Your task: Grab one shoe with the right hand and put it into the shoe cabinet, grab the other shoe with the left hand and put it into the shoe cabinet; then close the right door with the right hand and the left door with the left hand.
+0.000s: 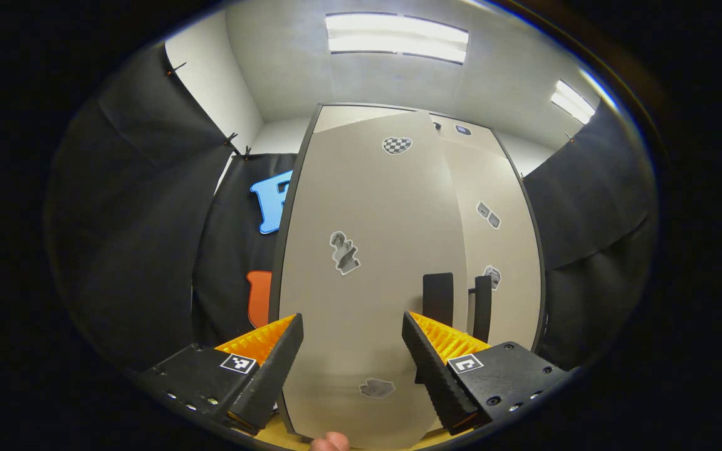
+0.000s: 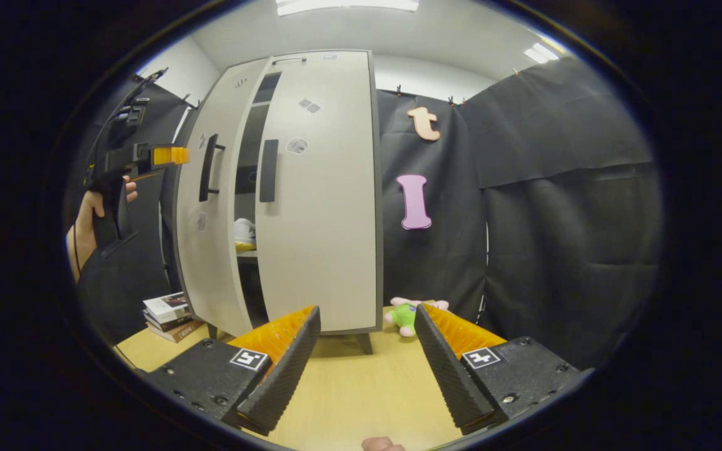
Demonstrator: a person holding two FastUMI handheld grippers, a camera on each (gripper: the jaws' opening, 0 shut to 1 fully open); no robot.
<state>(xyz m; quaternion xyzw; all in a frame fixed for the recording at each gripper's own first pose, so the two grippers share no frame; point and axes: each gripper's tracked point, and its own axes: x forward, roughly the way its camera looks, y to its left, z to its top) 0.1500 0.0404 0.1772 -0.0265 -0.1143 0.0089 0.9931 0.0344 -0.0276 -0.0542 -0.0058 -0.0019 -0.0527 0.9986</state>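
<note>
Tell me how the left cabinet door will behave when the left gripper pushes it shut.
The left door looks like a rigid flat panel, so it should swing without bending. It seems light and may bounce at closing. The left gripper is beside it, jaws open.

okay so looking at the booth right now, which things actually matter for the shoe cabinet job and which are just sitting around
Part of the job:
shoe cabinet
left door, ajar
right door
white shoe on the shelf inside
left gripper
right gripper

Just lying about:
stack of books beside the cabinet
green and pink plush toy on the table

Shoe (image 2: 245, 233) inside cabinet (image 2: 329, 207), books (image 2: 170, 315) left, perhaps plush toy (image 2: 406, 315) right
</note>
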